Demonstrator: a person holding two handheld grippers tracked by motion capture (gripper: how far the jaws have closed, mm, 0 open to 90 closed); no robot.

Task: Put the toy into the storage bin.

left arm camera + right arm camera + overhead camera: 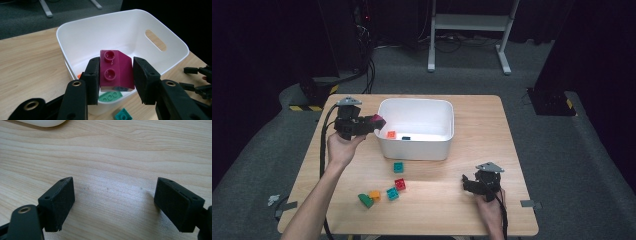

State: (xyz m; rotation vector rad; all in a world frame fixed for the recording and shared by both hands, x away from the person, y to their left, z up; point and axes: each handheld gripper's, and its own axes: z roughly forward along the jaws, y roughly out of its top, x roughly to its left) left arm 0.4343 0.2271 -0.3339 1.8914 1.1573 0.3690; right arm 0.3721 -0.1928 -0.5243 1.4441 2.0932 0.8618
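Up at about ten o'clock on the wooden surface (472, 200), the left hand-held gripper (371, 122) holds a magenta sloped building brick (115, 70) clamped between its two black jaws, studs facing the camera in the left gripper view. It hovers at the nine o'clock rim of the white plastic bin (416, 145), the brick just over the bin's edge. Inside the bin lie an orange brick (391, 134) and a small dark piece (406, 137) near its front wall.

Down at about four o'clock, the right hand-held gripper (468, 183) rests low over bare wood with its jaws spread wide and nothing between them; its pads (60, 200) stand well apart in the right gripper view.

Toward six o'clock of the bin, loose bricks sit on the surface: a teal brick (398, 167) nearest the bin, then a red brick (400, 184), another teal one (392, 193), an orange one (374, 195) and a green sloped brick (365, 200) at the seven o'clock end.
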